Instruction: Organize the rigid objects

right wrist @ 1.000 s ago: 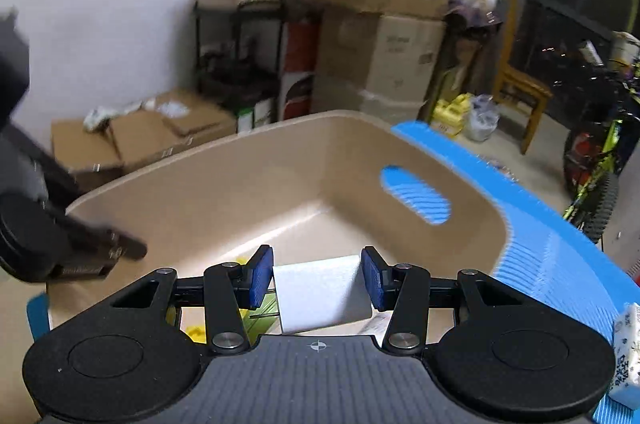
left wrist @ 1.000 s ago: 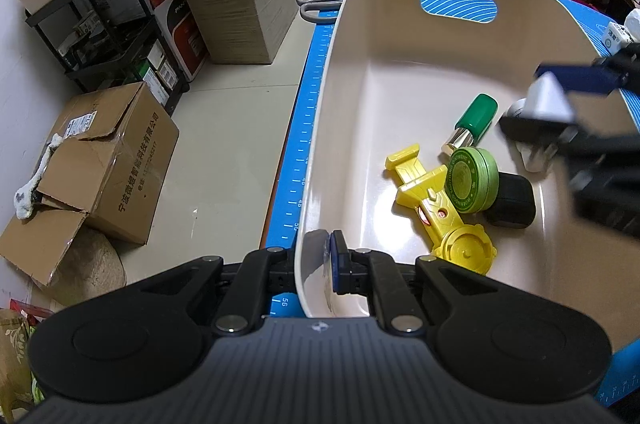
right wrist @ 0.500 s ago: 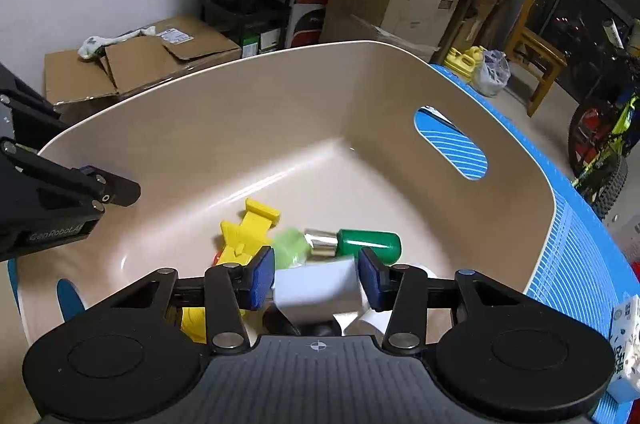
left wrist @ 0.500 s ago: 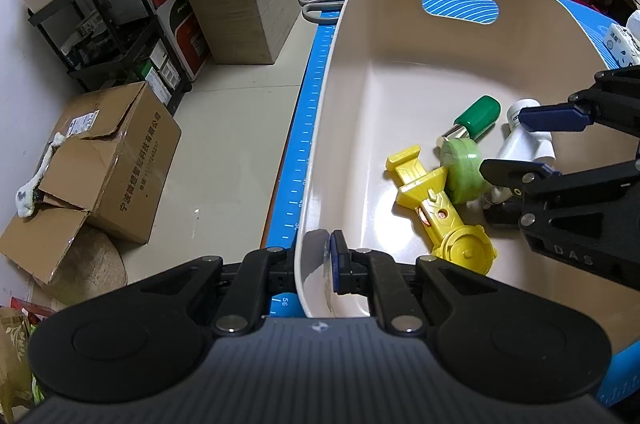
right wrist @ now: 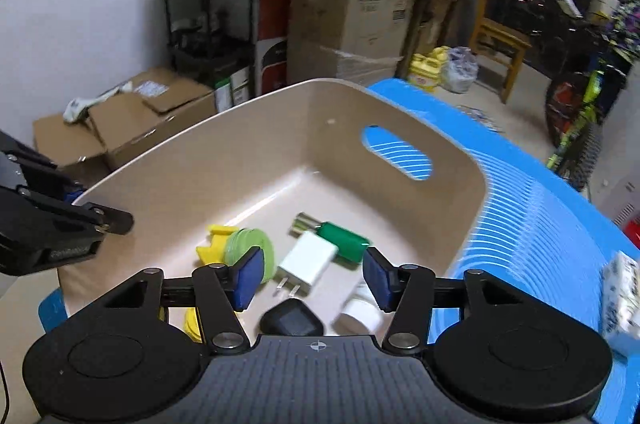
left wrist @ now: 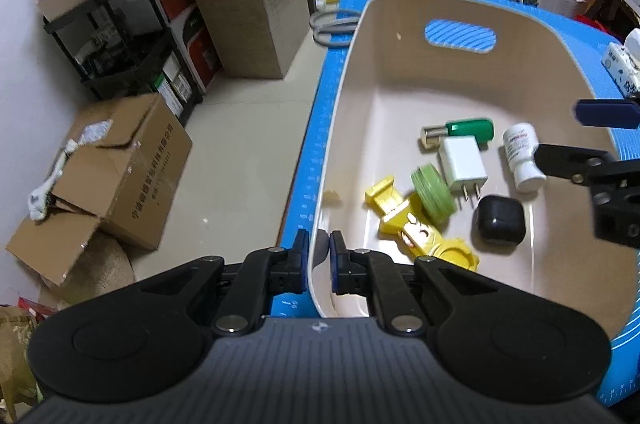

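Cardboard boxes and a black shelf crowd the wall behind a blue-matted table, where a beige bin stands. A second ago the right gripper carried a white charger pinched between its pads; its jaws have just been opening, and now they stand well apart with nothing between them. The charger lies flat on the bin floor below and just ahead of that gripper, prongs toward it, clear of both pads.

Around the charger lie the earlier arrivals: a green-capped bottle just beyond it, a green disc to its left, a yellow plastic piece, a black case nearest the gripper, and a small white bottle to its right.

The left gripper has stayed put, its jaws nearly closed and pinching the bin's near rim, steadying it.

So one more rigid thing looks delivered. I'd judge the right gripper is free to go for the next piece; a tissue pack sits on the mat to its right, though whether that counts as rigid is doubtful.
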A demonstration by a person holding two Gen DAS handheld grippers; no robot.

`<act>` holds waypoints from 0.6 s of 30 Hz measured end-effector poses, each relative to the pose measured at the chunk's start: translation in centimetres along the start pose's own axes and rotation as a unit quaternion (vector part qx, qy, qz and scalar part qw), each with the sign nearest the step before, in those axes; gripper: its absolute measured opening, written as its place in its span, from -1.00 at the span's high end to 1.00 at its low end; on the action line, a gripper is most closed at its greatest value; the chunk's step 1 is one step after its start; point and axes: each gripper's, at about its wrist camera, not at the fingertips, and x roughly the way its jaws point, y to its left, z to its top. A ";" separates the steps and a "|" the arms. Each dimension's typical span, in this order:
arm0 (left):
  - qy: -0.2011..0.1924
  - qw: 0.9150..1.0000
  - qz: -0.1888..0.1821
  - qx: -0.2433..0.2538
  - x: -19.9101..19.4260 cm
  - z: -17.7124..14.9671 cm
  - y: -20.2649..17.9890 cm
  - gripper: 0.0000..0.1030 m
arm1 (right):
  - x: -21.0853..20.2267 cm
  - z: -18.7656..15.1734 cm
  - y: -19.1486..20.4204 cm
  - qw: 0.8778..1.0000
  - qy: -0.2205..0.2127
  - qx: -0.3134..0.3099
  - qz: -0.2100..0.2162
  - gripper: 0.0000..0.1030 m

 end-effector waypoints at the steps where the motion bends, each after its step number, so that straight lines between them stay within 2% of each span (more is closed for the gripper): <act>1: -0.006 1.000 0.004 0.002 -0.6 0.1 -0.1 0.80 | -0.6 0.1 -0.4 1.000 -0.004 0.005 -0.007 -0.27; 8: -0.034 0.999 0.005 0.006 -4.4 0.6 -1.3 0.81 | -5.5 -0.8 -3.2 0.997 -0.023 0.052 -0.043 -0.36; 18: -0.060 0.998 -0.025 0.011 -10.1 -1.9 -5.4 0.81 | -13.2 -4.5 -5.4 0.991 -0.034 0.103 -0.078 -0.46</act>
